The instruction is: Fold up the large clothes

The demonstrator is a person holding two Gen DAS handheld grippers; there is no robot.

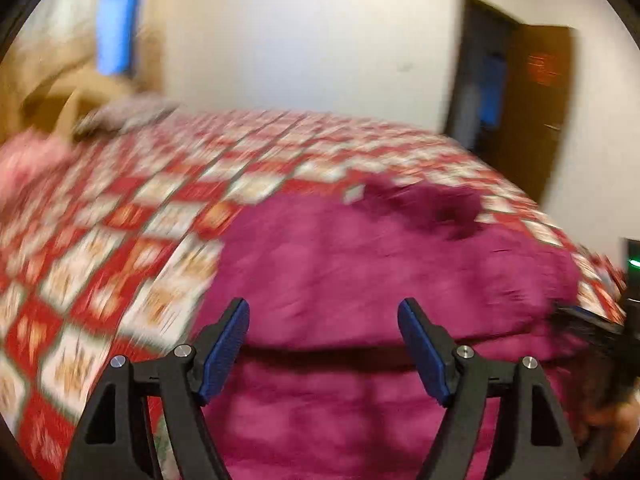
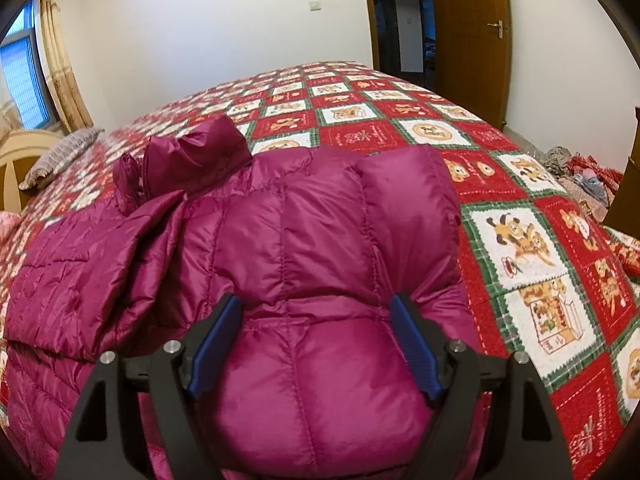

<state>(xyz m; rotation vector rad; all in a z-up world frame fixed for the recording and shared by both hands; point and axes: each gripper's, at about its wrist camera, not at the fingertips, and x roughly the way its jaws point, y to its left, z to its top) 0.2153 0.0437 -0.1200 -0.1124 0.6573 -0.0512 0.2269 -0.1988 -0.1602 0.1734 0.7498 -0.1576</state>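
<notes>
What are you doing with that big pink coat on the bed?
A person holding a gripper in each hand is folding a magenta puffy jacket on the bed's red checkered quilt. The jacket is partly folded, one side turned over. The right gripper is open with puffy fabric bulging between its fingers. The left gripper is open over the jacket; its view is blurred.

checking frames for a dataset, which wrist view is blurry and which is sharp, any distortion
Left wrist view: heavy motion blur smears the magenta jacket and patchwork quilt, though the open left gripper stays crisp. Right wrist view: sharp, jacket stitching and quilt prints readable around the open right gripper. Both: fisheye bending, dark vignette corners.
</notes>
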